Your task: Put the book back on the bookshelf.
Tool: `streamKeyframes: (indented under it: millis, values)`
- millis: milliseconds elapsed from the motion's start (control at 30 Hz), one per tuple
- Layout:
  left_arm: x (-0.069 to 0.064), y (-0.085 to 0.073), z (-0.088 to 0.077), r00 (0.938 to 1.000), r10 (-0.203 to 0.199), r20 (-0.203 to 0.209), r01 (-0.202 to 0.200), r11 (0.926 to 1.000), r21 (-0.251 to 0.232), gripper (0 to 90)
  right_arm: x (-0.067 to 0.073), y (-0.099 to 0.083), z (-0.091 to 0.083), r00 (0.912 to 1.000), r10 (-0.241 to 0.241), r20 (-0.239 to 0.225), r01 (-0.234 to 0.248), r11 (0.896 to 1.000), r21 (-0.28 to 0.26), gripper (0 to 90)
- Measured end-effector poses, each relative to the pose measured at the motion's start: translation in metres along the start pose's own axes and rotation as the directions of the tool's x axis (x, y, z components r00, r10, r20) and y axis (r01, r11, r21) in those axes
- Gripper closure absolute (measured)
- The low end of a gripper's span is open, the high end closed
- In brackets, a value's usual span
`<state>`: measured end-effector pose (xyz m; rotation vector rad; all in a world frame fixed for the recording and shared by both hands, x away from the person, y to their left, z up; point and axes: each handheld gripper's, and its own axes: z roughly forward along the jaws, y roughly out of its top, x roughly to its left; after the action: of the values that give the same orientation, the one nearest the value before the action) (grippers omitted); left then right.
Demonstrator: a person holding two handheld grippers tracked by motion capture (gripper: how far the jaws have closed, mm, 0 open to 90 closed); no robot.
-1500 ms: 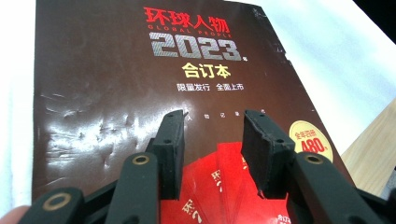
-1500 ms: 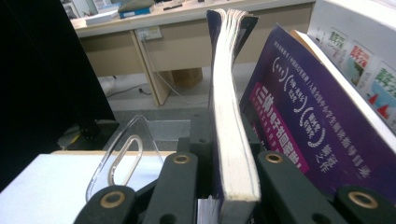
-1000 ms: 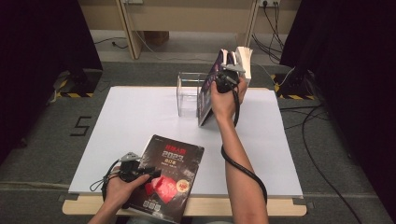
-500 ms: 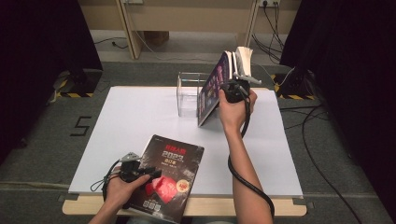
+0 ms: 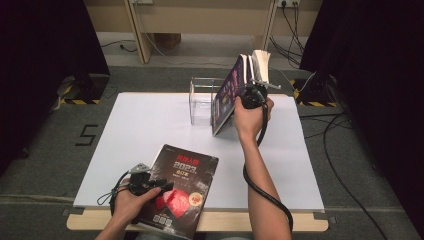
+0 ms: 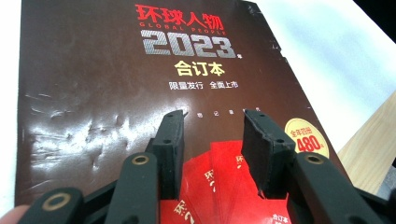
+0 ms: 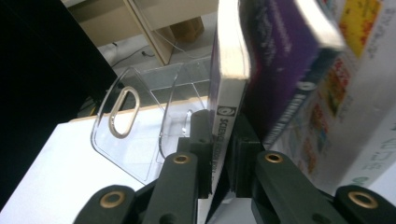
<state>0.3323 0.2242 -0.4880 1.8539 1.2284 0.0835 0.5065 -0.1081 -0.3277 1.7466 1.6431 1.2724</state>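
Glossy, stiff purple book [image 7: 280,70], likely slippery: my right tongs [image 7: 219,154], just closing, clamp its spine; left tongs [image 6: 212,140] rest apart.

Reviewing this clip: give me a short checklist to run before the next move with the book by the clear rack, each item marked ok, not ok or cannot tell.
1. Right hand-held gripper has the book between its jaws: ok. They have just been closing and now sit on its spine edge.
2. Grip firm enough to lift: cannot tell.
3. Neighbouring purple book clear of the held one: not ok, it leans against it.
4. Clear rack upright on the table: ok.
5. Left hand-held gripper over the dark magazine, nothing between its open jaws: ok.
6. Magazine fully on the table: not ok, its near corner overhangs the front edge.
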Motion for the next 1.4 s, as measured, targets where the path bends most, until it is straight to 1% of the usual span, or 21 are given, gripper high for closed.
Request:
streamKeyframes:
  millis: [67, 167, 300, 367, 433, 533, 600, 667, 733, 867, 967, 1000, 1033, 1067, 1100, 1267, 1300, 1333, 1400]
  values:
    - [0.0, 0.0, -0.001, 1.0, -0.002, -0.001, 0.002, 1.0, -0.002, 58.5, 0.004, -0.002, 0.0, 0.9999, -0.013, -0.001, 0.013, 1.0, -0.018, 83.2]
    - [0.001, 0.0, -0.001, 1.0, -0.003, -0.001, 0.003, 1.0, -0.006, 58.5, 0.008, -0.002, 0.002, 0.9998, -0.019, 0.0, 0.019, 0.999, -0.046, 83.4]
    - [0.003, 0.0, -0.001, 1.0, -0.005, 0.0, 0.005, 1.0, -0.002, 58.6, 0.009, 0.002, 0.005, 0.9998, -0.019, 0.001, 0.019, 0.998, -0.063, 83.3]
    - [0.002, 0.0, -0.001, 1.0, -0.004, 0.0, 0.004, 1.0, -0.003, 58.5, 0.009, 0.003, 0.006, 0.9996, -0.027, 0.007, 0.028, 0.997, -0.069, 83.2]
    - [0.001, 0.0, -0.001, 1.0, -0.003, 0.002, 0.003, 1.0, -0.005, 58.5, 0.009, 0.005, 0.007, 0.9995, -0.029, 0.015, 0.03, 0.997, -0.072, 82.9]
    - [0.0, 0.0, -0.001, 1.0, 0.0, 0.004, 0.0, 1.0, -0.006, 58.5, 0.007, 0.005, 0.007, 0.9983, -0.041, 0.042, 0.043, 0.997, -0.066, 81.2]
    - [0.0, 0.0, -0.001, 1.0, -0.001, 0.005, 0.001, 1.0, -0.008, 58.5, 0.006, 0.002, 0.005, 0.995, -0.071, 0.071, 0.075, 0.995, -0.061, 78.7]
    - [0.0, 0.0, 0.0, 1.0, 0.004, 0.005, -0.004, 1.0, -0.004, 58.5, 0.005, -0.001, 0.003, 0.9951, -0.073, 0.067, 0.077, 0.995, -0.058, 77.3]
    - [-0.001, 0.0, 0.001, 1.0, 0.003, 0.007, -0.003, 1.0, -0.003, 58.5, 0.005, -0.004, 0.0, 0.9932, -0.09, 0.074, 0.094, 0.994, -0.058, 75.5]
    - [0.0, 0.0, 0.0, 1.0, 0.004, 0.005, -0.004, 1.0, -0.006, 58.5, 0.005, -0.009, -0.011, 0.9904, -0.107, 0.088, 0.113, 0.992, -0.061, 72.8]
    - [0.0, 0.0, 0.0, 1.0, 0.005, 0.005, -0.005, 1.0, -0.005, 58.5, 0.002, -0.016, -0.021, 0.9919, -0.093, 0.086, 0.099, 0.993, -0.068, 75.0]
    - [-0.001, 0.0, 0.0, 1.0, 0.005, 0.006, -0.005, 1.0, -0.005, 58.5, 0.001, -0.018, -0.023, 0.9932, -0.087, 0.077, 0.093, 0.993, -0.067, 75.8]
    - [-0.002, 0.0, 0.0, 1.0, 0.005, 0.007, -0.005, 1.0, -0.006, 58.5, 0.0, -0.02, -0.025, 0.9949, -0.076, 0.066, 0.08, 0.995, -0.066, 76.1]
    - [-0.002, 0.0, 0.0, 1.0, 0.006, 0.008, -0.006, 1.0, -0.006, 58.5, -0.002, -0.022, -0.027, 0.9946, -0.079, 0.066, 0.084, 0.994, -0.07, 76.0]
    - [-0.002, 0.0, 0.0, 0.9999, 0.006, 0.01, -0.006, 1.0, -0.007, 58.4, -0.004, -0.024, -0.027, 0.9951, -0.073, 0.067, 0.077, 0.994, -0.073, 75.8]
    - [-0.002, 0.0, 0.0, 1.0, 0.006, 0.008, -0.006, 1.0, -0.008, 58.4, -0.011, -0.026, -0.025, 0.997, -0.049, 0.06, 0.054, 0.996, -0.076, 72.8]
    - [-0.002, 0.0, 0.0, 1.0, 0.005, 0.008, -0.005, 1.0, -0.008, 58.4, -0.014, -0.026, -0.023, 0.9982, -0.034, 0.049, 0.038, 0.996, -0.079, 71.8]
    - [-0.001, 0.0, 0.0, 1.0, 0.005, 0.008, -0.005, 1.0, -0.008, 58.4, -0.015, -0.026, -0.023, 0.9985, -0.029, 0.047, 0.032, 0.996, -0.082, 71.3]
    - [-0.001, 0.0, 0.0, 1.0, 0.005, 0.007, -0.005, 0.9999, -0.009, 58.4, -0.017, -0.025, -0.02, 0.9983, -0.031, 0.049, 0.035, 0.995, -0.091, 72.5]
